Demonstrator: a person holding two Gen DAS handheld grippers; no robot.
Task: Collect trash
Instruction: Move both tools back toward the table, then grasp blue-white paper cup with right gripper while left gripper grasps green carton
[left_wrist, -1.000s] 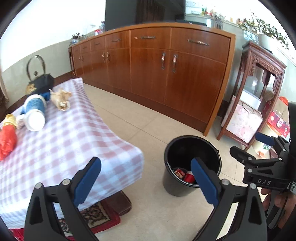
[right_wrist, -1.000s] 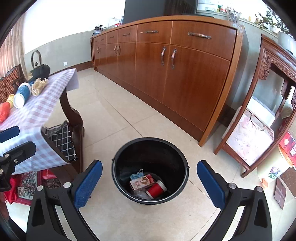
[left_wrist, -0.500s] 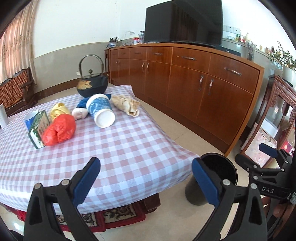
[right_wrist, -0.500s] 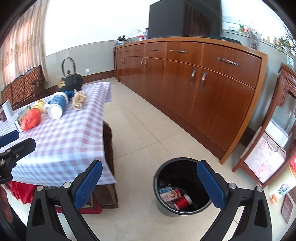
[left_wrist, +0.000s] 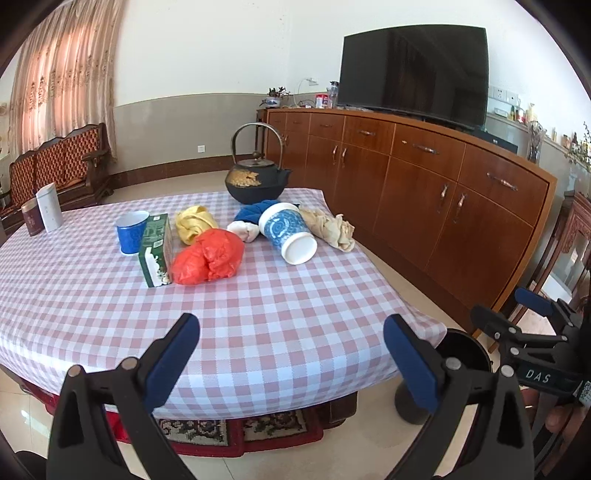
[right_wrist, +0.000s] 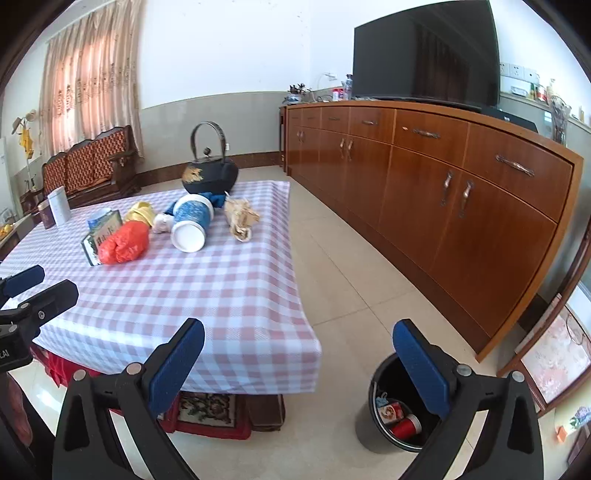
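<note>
Across the centre of the left wrist view, the checked table (left_wrist: 258, 314) carries the remaining trash bunched together: red bag (left_wrist: 208, 262), green carton (left_wrist: 157, 251), tipped paper cup (left_wrist: 288, 232), crumpled brown paper (left_wrist: 332, 229). Left gripper (left_wrist: 291, 350), at the lower middle of the frame, is spread wide and empty, faced toward the pile, presumably for the next pick. Right gripper (right_wrist: 299, 354) is likewise wide and empty. Black bin (right_wrist: 391, 410), lower right of the right wrist view, stands beside the table corner, evidently for short carries.

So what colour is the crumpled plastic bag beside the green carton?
Red-orange bag, clearest in the left wrist view.
</note>
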